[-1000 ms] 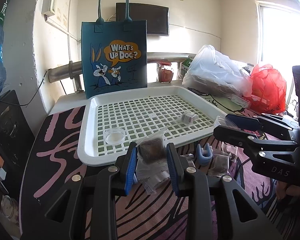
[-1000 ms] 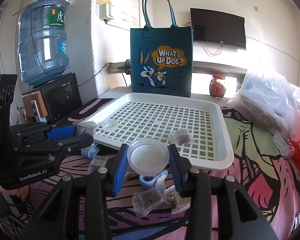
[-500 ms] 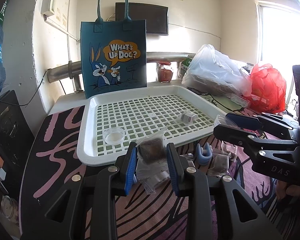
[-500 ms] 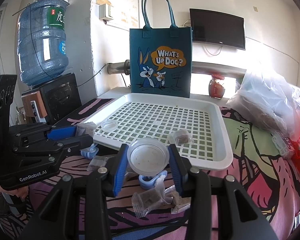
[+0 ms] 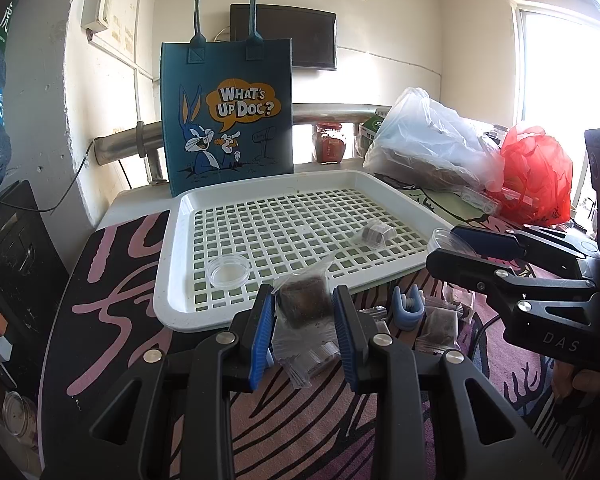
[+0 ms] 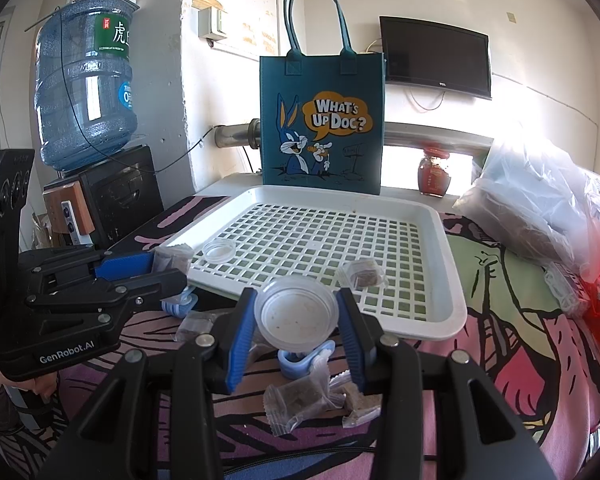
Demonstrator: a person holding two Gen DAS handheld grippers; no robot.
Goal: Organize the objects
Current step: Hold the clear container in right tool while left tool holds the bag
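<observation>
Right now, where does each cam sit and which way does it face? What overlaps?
Left wrist: on the left gripper, looking across the white tray at the blue tote bag; its fingers clamp a brown sachet, right gripper intrudes from the right.
Right wrist: on the right gripper, same heading; clamps a clear round lid, left gripper enters left.
Shared: tray, tote, TV, each other's gripper.

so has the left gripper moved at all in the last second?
No. In the left wrist view the left gripper, shut on its clear packet, sits just short of the white tray's near rim, same as before.
</observation>
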